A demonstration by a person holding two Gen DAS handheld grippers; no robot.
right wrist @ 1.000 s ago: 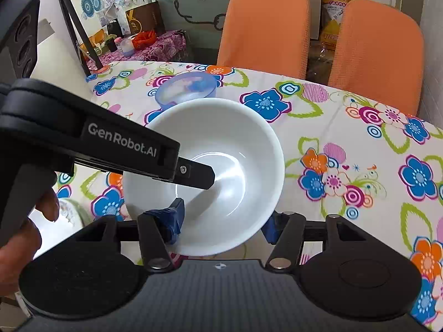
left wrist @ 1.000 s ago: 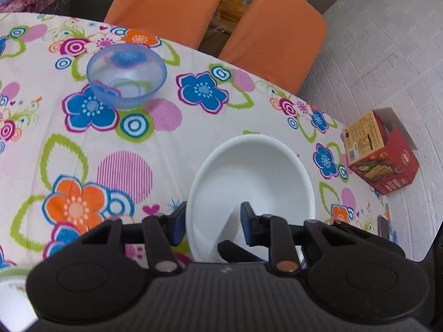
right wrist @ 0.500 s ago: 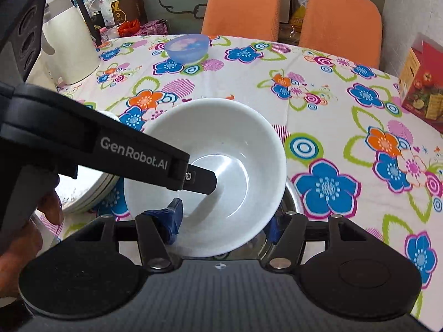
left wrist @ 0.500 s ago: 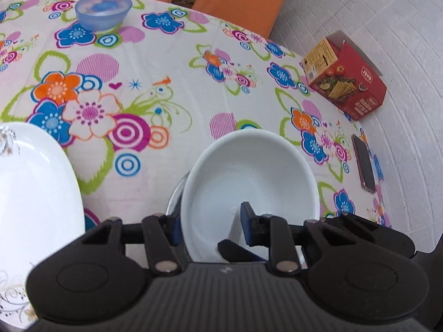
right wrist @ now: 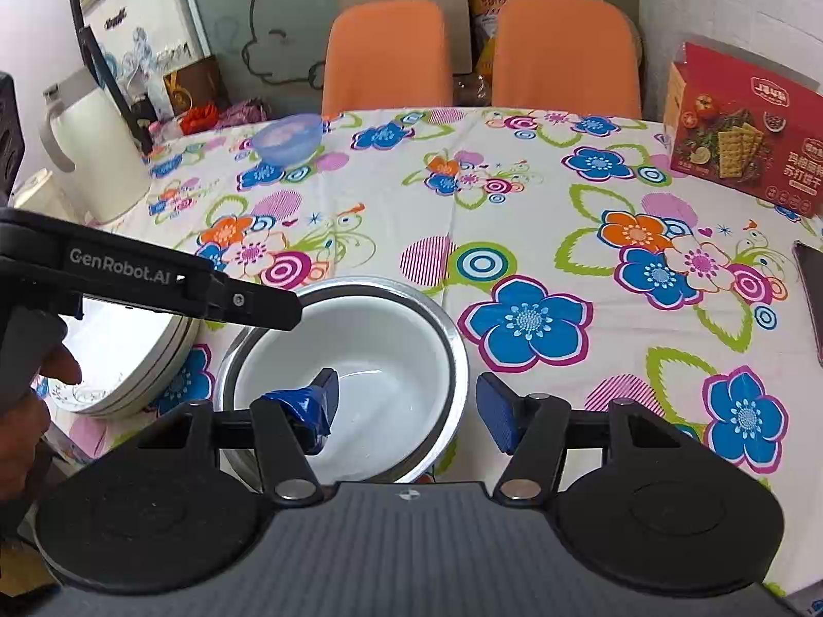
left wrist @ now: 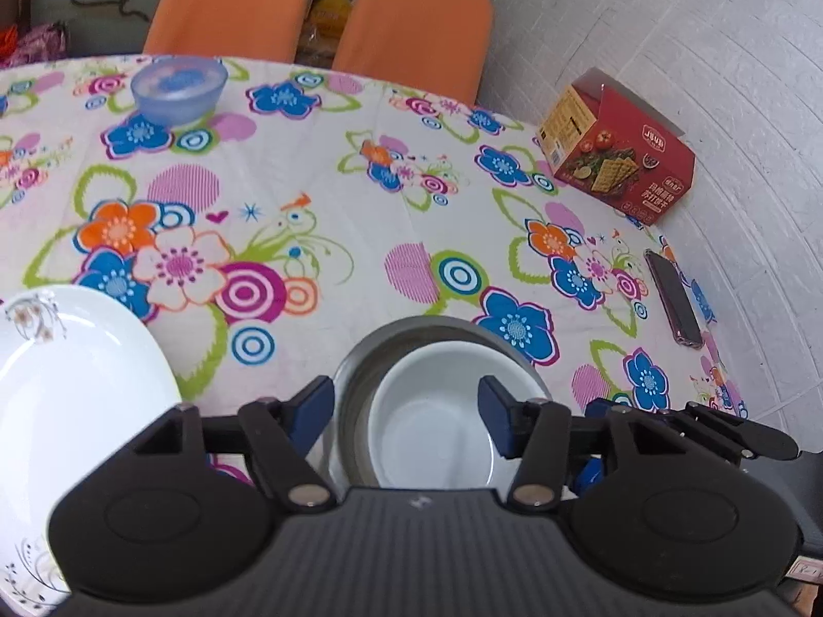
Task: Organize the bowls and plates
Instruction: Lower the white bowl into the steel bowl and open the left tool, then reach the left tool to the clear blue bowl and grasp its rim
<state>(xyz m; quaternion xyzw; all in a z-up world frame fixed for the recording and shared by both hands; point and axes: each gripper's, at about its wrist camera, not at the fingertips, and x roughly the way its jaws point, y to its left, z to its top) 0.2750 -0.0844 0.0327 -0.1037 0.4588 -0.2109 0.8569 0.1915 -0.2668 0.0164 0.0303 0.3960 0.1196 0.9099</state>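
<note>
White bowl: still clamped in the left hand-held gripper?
No, the white bowl sits nested in the steel bowl, with the left hand-held gripper open around it.

White bowl inside a silvery metal bowl, bright flower-and-ring tablecloth, pale blue bowl, red cracker box, orange chairs.

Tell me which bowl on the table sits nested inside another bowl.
The white bowl: it sits inside the metal bowl, right below both open grippers. The blue bowl stands alone on the far side of the table, near the orange chairs.
</note>
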